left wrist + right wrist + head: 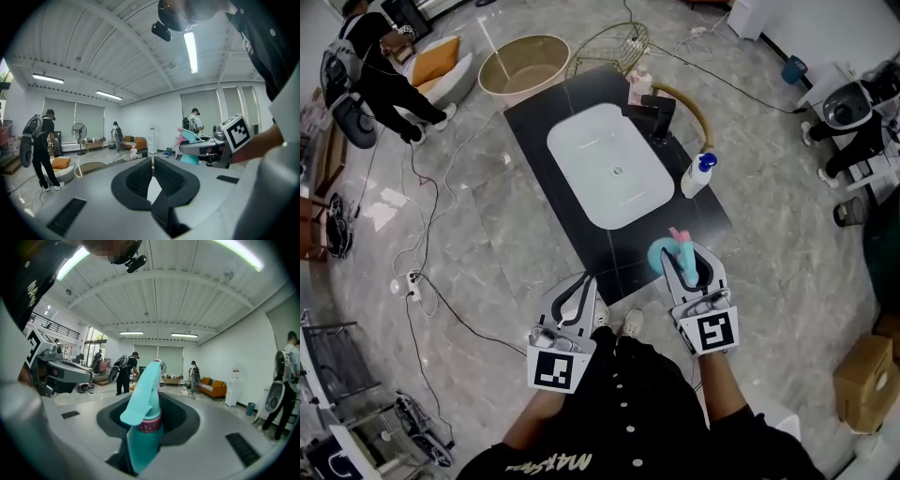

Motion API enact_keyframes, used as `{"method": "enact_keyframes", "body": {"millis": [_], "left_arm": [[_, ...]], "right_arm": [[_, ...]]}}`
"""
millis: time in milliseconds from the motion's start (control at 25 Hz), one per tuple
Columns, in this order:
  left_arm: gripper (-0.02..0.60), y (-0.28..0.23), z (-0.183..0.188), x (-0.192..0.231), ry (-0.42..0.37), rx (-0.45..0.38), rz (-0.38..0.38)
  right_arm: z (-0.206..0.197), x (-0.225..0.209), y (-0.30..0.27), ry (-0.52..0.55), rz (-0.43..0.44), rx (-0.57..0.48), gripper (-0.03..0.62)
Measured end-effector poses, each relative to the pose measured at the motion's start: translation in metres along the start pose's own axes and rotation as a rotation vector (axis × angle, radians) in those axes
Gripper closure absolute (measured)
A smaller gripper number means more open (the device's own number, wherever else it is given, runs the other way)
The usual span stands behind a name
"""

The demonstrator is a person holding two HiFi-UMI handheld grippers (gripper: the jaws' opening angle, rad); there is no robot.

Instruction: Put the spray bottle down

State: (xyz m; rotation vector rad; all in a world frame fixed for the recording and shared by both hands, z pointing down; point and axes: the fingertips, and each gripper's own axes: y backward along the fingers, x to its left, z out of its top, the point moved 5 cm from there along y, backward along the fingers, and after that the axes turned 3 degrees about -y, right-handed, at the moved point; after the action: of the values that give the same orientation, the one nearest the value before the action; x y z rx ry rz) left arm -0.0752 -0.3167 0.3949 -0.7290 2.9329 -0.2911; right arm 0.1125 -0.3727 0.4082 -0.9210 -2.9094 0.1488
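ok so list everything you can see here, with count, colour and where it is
counter: one, black, centre of the floor
basin: one, white, set in the counter
tap: one, black, far end of the basin
white bottle: one, blue cap, on the counter right of the basin
pink bottle: one, on the counter's far corner
tub: one, beige, on the floor beyond the counter
wire basket: one, beside the tub
cardboard box: one, brown, floor at right
spray bottle: one, teal, between the right gripper's jaws
left gripper: jaws together, nothing in them
right gripper: closed on the spray bottle
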Motion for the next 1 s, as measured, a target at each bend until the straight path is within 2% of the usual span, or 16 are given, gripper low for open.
{"method": "enact_keyframes", "body": {"millis": [120,320,400,600,1000], "left_arm": [[0.555,-0.013,-0.018,0.01,0.001,0.024,-0.012],[0.555,-0.012,-0.064,0.009,0.008,0.122,-0.069],[0.555,-0.012,-0.078,0.009,0.029,0.153,-0.07],[0.555,-0.013,-0.105,0.009,0.073,0.211,-0.067],[0.555,-0.013,-0.144,0.008,0.127,0.262,-0.068]], "right_arm": [[-0.029,-0.008,-0.032,0.005,0.008,0.019,0.471],[-0.085,-0.008,-0.064,-0.025,0.017,0.097,0.471],[-0.101,-0.01,-0.075,-0.014,0.019,0.104,0.471],[-0.134,-0.016,-0.098,-0.043,0.009,0.156,0.471],[-0.17,-0.032,-0.128,-0.035,0.0,0.128,0.471]]}}
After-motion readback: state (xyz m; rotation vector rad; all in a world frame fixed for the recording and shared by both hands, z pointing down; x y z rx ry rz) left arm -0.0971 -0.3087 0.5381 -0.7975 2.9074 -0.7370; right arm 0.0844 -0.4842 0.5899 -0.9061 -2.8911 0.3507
